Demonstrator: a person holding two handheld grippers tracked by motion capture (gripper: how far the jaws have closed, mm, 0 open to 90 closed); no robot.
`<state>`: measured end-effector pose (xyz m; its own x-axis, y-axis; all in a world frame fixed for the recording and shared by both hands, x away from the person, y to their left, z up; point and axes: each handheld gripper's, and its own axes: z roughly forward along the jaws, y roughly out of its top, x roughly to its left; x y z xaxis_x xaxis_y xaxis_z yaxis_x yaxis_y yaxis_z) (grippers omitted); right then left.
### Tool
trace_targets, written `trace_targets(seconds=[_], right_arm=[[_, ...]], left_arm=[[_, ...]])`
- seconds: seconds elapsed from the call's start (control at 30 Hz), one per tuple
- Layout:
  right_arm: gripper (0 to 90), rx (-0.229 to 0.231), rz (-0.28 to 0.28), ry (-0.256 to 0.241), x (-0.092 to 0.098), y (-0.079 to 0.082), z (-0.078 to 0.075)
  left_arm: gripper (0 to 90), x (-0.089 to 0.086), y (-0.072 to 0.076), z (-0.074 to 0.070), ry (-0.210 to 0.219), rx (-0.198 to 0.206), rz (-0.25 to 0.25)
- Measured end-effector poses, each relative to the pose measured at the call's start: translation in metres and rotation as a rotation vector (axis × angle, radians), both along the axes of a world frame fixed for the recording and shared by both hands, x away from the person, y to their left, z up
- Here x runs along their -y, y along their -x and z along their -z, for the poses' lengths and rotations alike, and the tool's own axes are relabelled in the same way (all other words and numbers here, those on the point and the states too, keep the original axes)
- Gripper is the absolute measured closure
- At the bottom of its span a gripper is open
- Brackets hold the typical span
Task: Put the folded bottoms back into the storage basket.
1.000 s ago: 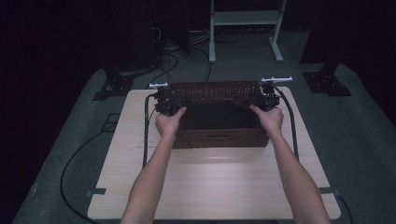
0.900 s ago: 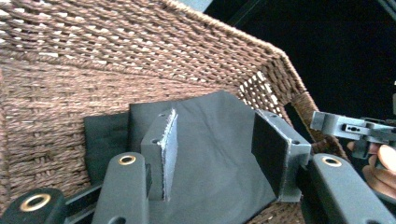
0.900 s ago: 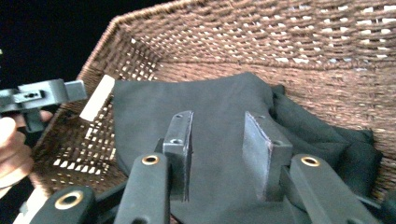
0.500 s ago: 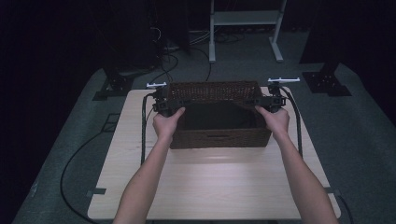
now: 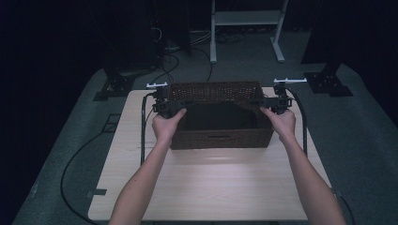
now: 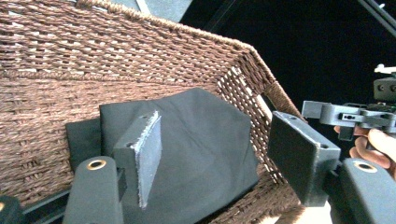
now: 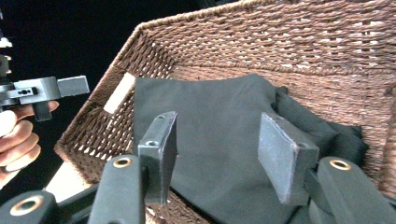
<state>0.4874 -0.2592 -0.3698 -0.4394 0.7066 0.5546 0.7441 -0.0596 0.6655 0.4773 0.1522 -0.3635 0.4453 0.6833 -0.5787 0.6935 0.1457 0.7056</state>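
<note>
A brown woven basket point(image 5: 220, 138) stands on the far half of the pale wooden table point(image 5: 211, 183). A dark folded cloth point(image 5: 220, 117) lies flat in its bottom. My left gripper point(image 5: 165, 106) is at the basket's left end and my right gripper point(image 5: 280, 102) at its right end, both aimed inward over the rim. In the left gripper view the basket point(image 6: 93, 60) and cloth point(image 6: 201, 140) lie beyond my left gripper point(image 6: 217, 130), open and holding nothing. In the right gripper view my right gripper point(image 7: 219, 126) is open above the cloth point(image 7: 215, 107) inside the basket point(image 7: 303, 42).
Black cables point(image 5: 142, 126) run from each gripper down over the table's sides. On the grey floor behind stand a white-legged frame point(image 5: 244, 28) and black stand feet point(image 5: 326, 82). The near half of the table is bare wood.
Both hands have drawn slightly outward, the right one more, from the basket's rim to its ends. The basket and the cloth have stayed in place.
</note>
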Motion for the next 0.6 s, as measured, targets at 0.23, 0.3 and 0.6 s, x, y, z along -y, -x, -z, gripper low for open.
trace_targets(seconds=[0.23,0.3,0.6], right_arm=[[42.5,0.002,-0.022,0.001,-0.003,0.004,-0.001],[41.4,0.001,-0.023,-0.003,-0.003,0.006,-0.001],[38.0,-0.010,-0.030,-0.020,0.002,0.012,0.004]], left_arm=[[30.1,-0.005,0.006,-0.002,-0.004,0.013,0.009],[28.7,-0.006,0.008,-0.003,-0.014,0.020,0.013],[24.1,-0.008,0.018,-0.004,-0.042,0.032,0.027]])
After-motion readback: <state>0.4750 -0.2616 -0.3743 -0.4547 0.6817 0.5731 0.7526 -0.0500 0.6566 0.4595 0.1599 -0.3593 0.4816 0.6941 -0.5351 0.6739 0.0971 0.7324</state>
